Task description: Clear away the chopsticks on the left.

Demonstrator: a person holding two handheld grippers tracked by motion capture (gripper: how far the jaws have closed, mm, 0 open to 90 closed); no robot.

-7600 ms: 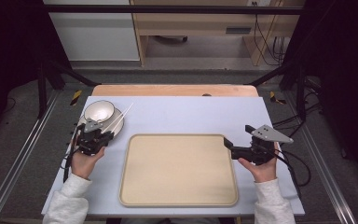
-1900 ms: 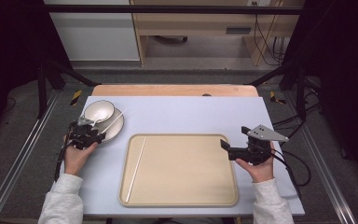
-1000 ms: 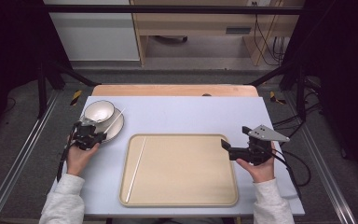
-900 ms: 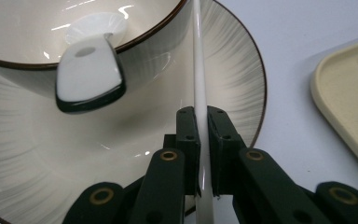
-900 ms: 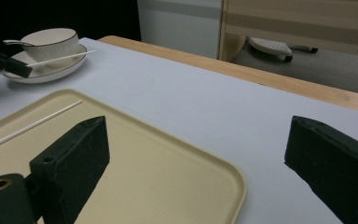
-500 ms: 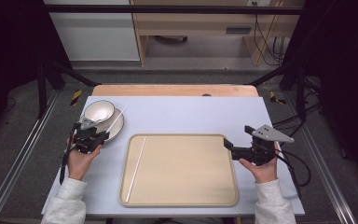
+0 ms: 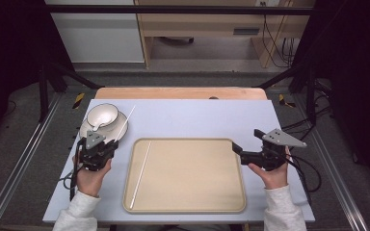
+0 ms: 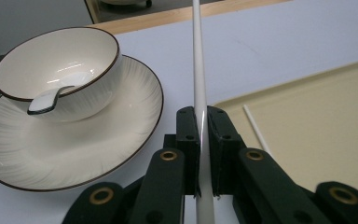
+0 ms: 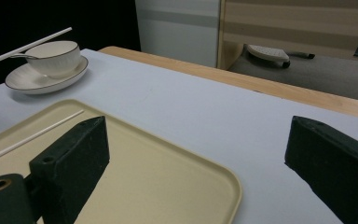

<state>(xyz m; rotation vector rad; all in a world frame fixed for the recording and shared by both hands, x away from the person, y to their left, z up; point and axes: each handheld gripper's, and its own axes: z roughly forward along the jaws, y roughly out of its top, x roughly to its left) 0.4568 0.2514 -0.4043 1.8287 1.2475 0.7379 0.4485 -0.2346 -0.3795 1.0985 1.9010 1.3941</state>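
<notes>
My left gripper (image 7: 109, 145) (image 8: 199, 117) is shut on a thin white chopstick (image 7: 125, 122) (image 8: 198, 56), which slants up and away over the edge of the plate (image 7: 120, 129) (image 8: 74, 144). On that plate stands a white bowl (image 7: 102, 115) (image 8: 56, 56) with a spoon (image 8: 51, 98) in it. A second chopstick (image 7: 141, 173) (image 8: 256, 128) (image 9: 32, 135) lies lengthwise along the left side of the beige tray (image 7: 221, 192) (image 9: 135, 186). My right gripper (image 7: 244, 144) (image 9: 200, 154) hovers at the tray's right edge, open and holding nothing.
A pale blue mat (image 7: 197, 118) covers the wooden table (image 7: 173, 93). Metal rails run along both sides of the table. A cabinet and shelving stand beyond the far edge.
The left gripper has come away from the plate, rising and shifting right toward the tray with a chopstick in its jaws. The right gripper has stayed put.
</notes>
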